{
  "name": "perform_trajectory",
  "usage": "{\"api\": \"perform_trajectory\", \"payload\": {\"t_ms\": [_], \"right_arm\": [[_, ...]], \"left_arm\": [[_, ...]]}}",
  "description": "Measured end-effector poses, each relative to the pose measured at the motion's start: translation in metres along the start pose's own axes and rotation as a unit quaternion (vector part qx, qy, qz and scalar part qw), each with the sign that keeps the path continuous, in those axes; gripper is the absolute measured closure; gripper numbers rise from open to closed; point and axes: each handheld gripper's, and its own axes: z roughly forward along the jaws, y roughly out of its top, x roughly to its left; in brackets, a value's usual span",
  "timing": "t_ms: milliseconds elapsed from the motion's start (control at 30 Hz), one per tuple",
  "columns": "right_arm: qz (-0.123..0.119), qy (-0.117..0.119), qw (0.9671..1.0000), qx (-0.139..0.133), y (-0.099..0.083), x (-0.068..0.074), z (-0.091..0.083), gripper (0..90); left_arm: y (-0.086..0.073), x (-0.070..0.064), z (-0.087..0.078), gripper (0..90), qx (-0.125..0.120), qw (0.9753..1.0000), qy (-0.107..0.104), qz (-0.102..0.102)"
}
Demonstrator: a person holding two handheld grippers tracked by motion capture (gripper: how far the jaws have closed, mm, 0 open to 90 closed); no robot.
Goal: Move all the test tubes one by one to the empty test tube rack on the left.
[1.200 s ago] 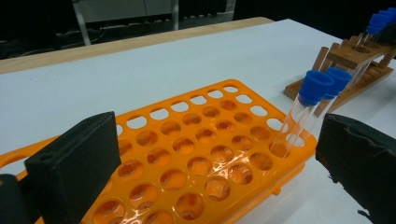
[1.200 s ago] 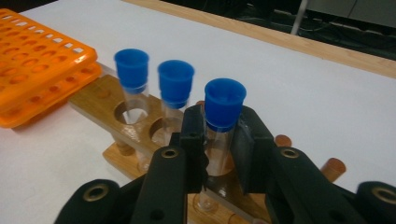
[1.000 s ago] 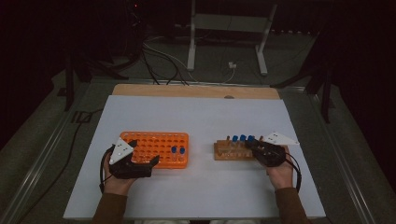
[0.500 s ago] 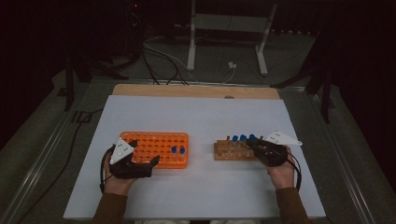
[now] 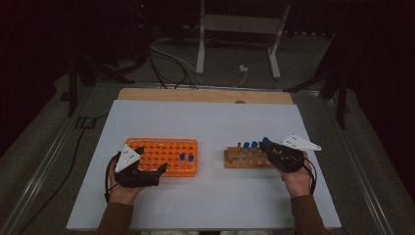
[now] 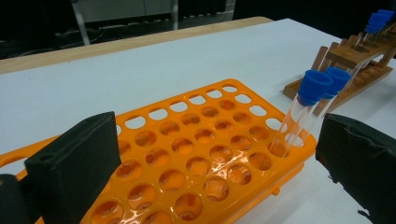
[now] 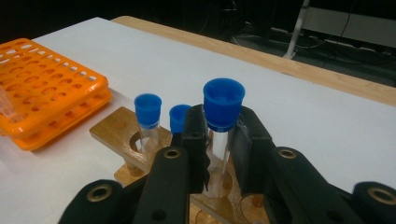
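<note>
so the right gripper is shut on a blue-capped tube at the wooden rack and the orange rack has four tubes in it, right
Not quite: the orange rack has two blue-capped tubes, not four, as the left gripper view shows. The rest holds: the right gripper is shut on a blue-capped tube at the wooden rack.

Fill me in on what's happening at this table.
A person is working with two handheld grippers. The right gripper is shut on a clear blue-capped tube at the wooden tube rack, where two more capped tubes stand. The left gripper rests open at the orange plastic tube rack, which already holds two blue-capped tubes at its right end.
</note>
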Motion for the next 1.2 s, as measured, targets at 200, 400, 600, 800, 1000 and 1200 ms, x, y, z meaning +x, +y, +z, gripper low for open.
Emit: {"api": "perform_trajectory", "payload": {"t_ms": [200, 400, 600, 800, 1000, 1200], "right_arm": [[0.000, -0.001, 1.0000, -0.003, 0.006, 0.000, -0.004, 77.0], [-0.003, 0.002, 0.9999, -0.010, 0.013, 0.001, -0.011, 77.0], [-0.007, 0.004, 0.9998, -0.017, 0.020, 0.002, -0.019, 77.0], [-0.014, 0.004, 0.9996, -0.024, 0.026, 0.004, -0.026, 76.9], [-0.018, 0.013, 0.9994, -0.026, 0.032, 0.009, -0.029, 76.9], [-0.022, 0.027, 0.9992, -0.017, 0.032, 0.016, -0.026, 76.9]], "left_arm": [[0.000, 0.000, 0.000, 0.6, -0.001, 1.0000, 0.000, 0.000], [0.001, 0.000, 0.000, 0.6, -0.002, 1.0000, 0.000, -0.001], [0.001, -0.001, 0.000, 0.6, -0.002, 1.0000, 0.000, 0.000], [0.002, -0.001, -0.001, 0.6, -0.004, 1.0000, 0.000, 0.001], [0.004, -0.001, -0.002, 0.7, -0.010, 0.9999, 0.001, 0.001], [0.005, -0.002, -0.003, 0.7, -0.019, 0.9998, -0.002, 0.003]]}}
